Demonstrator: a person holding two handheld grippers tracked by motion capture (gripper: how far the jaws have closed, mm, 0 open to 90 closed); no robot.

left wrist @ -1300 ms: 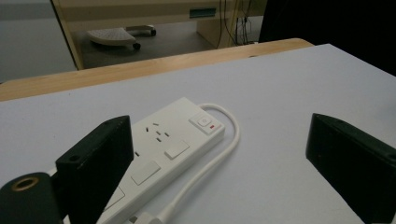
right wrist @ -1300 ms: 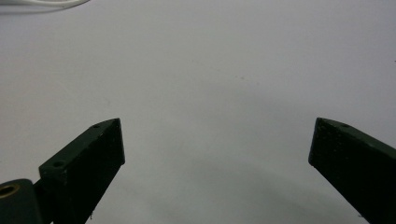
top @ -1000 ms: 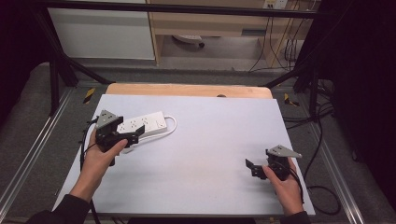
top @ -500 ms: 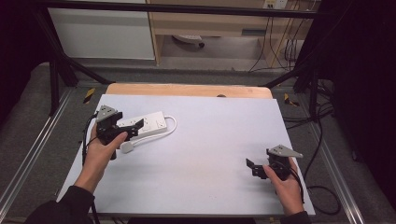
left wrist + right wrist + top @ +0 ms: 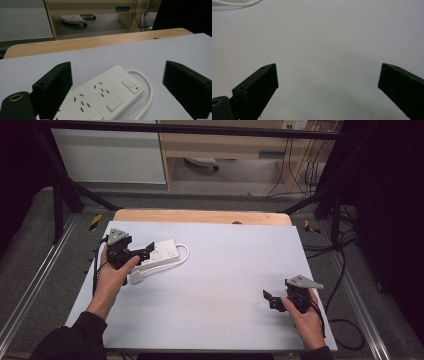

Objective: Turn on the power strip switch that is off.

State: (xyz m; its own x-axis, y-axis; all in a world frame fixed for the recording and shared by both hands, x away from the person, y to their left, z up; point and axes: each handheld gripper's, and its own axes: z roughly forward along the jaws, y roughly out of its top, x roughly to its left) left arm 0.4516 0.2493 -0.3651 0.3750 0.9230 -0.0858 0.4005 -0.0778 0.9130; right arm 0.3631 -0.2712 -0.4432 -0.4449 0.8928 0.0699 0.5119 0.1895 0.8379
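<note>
A white power strip (image 5: pixel 161 253) lies on the white tabletop (image 5: pixel 225 270) at the left, its cable (image 5: pixel 186 254) looping round its right end and its plug (image 5: pixel 135 277) lying nearer me. My left gripper (image 5: pixel 144 252) is at the strip's left end, open. In the left gripper view the strip (image 5: pixel 105 97) runs between the two wide-apart jaws of my left gripper (image 5: pixel 117 71), with its switch (image 5: pixel 131 83) and cable (image 5: pixel 147 87) ahead. My right gripper (image 5: pixel 270 301) hovers open near the front right, holding nothing. The right gripper view has my right gripper (image 5: pixel 328 72) above bare tabletop.
A wooden table edge (image 5: pixel 200 216) runs along the back of the white surface. Beyond it are a wooden cabinet (image 5: pixel 225 145) and cables on the floor (image 5: pixel 300 170). A stretch of the white cable (image 5: pixel 234 3) crosses the right gripper view's top left corner.
My left gripper has moved a little farther from me and onto the strip's left end. The strip and the right gripper have hardly shifted.
</note>
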